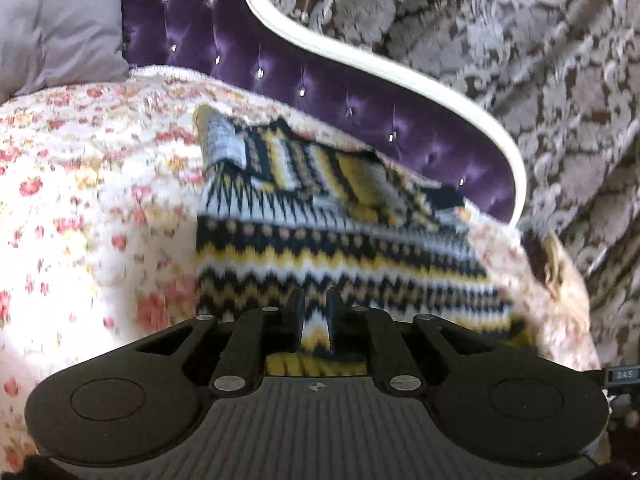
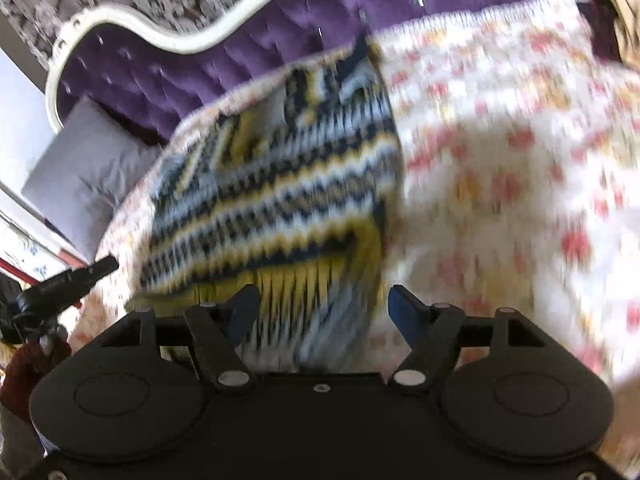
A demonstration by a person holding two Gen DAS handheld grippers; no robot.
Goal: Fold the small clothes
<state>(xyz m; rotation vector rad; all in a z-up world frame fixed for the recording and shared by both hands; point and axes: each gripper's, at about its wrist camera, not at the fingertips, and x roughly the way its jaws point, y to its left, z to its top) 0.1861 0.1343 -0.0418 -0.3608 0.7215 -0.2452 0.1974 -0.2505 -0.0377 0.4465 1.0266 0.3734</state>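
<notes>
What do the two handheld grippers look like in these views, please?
The left gripper is matte black, with a ribbed grey plate bearing a small crosshair mark, round black discs either side, silver pivot screws and narrow black fingers. The right gripper has the same black linkage build, with blue-faced fingers.

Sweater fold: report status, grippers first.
Left gripper nearly shut, sweater edge between fingers, grip unconfirmed. Right gripper open, holds nothing. Patterned sweater partly folded on floral bedspread. Nothing in the way.
</notes>
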